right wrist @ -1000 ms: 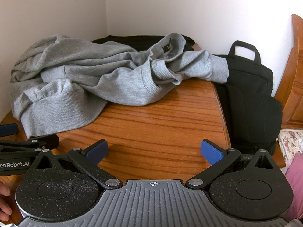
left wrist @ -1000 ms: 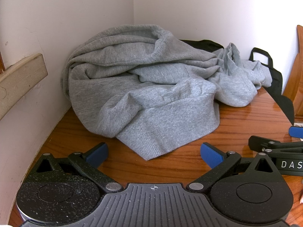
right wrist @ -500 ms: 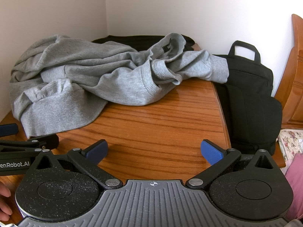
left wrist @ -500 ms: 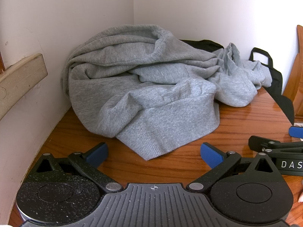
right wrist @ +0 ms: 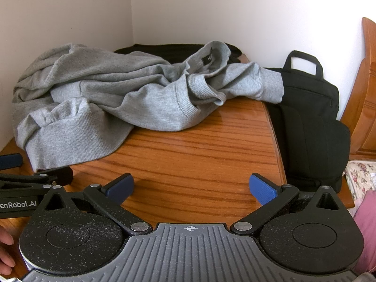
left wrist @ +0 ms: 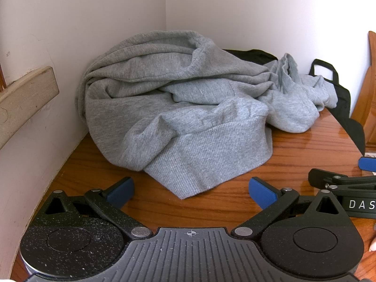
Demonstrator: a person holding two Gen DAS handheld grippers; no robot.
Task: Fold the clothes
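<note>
A crumpled grey sweatshirt lies heaped in the back corner of a wooden table; its ribbed hem hangs toward me. My left gripper stands open just in front of that hem, nothing between its blue pads. In the right wrist view the same sweatshirt spreads across the table's left and back, a cuff and the neck label showing. My right gripper is open over bare wood, to the right of the hem. Each gripper's side shows in the other's view.
White walls meet in a corner behind the heap. A black bag stands against the table's right edge, with a wooden headboard beyond it. A wooden rail juts from the left wall. Floral fabric lies at lower right.
</note>
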